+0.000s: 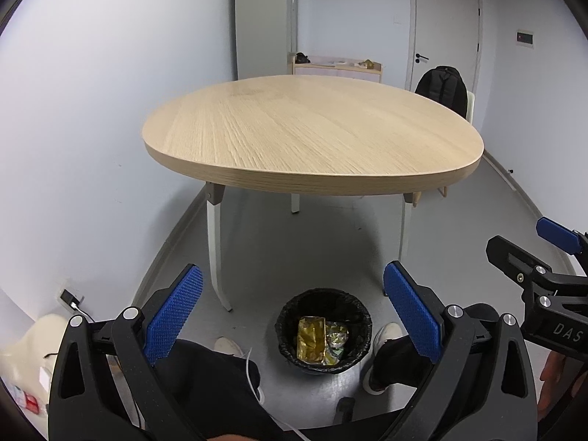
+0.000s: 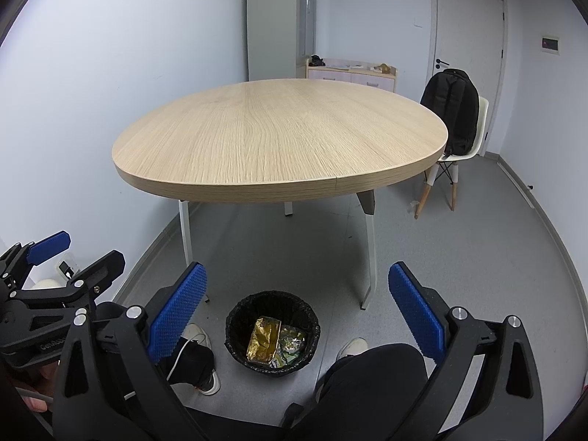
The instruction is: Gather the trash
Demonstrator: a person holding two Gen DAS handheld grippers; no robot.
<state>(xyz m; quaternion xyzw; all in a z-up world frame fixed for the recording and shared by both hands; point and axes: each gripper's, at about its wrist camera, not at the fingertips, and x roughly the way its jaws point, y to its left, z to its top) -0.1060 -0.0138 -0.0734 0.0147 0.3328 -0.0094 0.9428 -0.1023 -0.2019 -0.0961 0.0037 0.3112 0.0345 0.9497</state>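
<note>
Bin point(image 1: 323, 327) sits on open floor just short of the table edge point(image 1: 312, 180); both left gripper point(image 1: 292, 312) and right gripper point(image 2: 297, 312) gape wide, holding nothing.

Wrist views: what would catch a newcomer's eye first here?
The big oval wooden table fills the middle, its top bare. Below it on the grey floor, between the person's feet, stands a black-lined bin holding a gold wrapper. Both grippers' blue fingers stand spread, holding nothing.
</note>
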